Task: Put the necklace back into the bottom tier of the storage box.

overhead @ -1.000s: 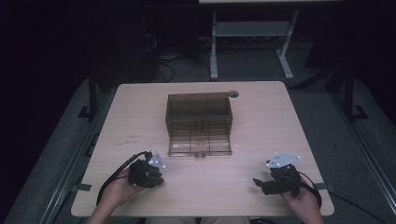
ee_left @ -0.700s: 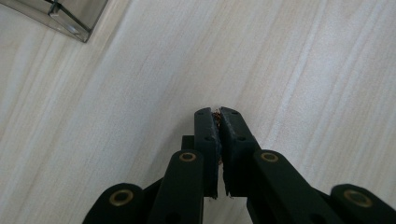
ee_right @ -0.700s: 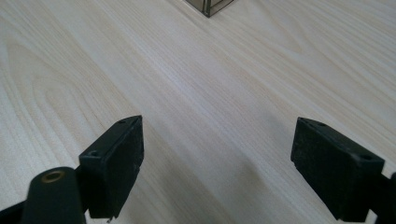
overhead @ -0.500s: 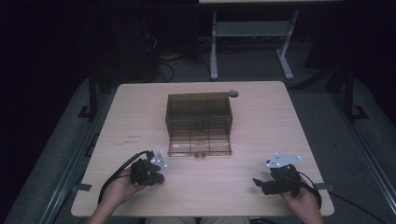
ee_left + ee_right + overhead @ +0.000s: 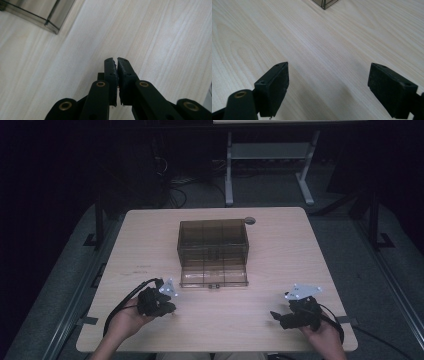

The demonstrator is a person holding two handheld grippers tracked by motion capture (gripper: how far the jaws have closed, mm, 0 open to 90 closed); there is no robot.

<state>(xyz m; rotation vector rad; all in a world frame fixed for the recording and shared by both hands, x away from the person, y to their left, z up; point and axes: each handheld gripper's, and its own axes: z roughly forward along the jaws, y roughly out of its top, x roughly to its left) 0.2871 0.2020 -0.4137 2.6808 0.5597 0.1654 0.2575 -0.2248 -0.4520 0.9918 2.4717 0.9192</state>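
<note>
Nothing much has shifted since a second ago; I'm resting my left gripper (image 5: 172, 306) pressed together, my right gripper (image 5: 276, 315) spread, both near the smoky drawer box (image 5: 213, 251) mid-table; swinging in blind risks shoving it.

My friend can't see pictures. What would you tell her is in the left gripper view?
Two black jaws of the left gripper are pressed together with nothing between them, pointing over a pale wooden table. A corner of a smoky see-through plastic box sits at the top left.
</note>
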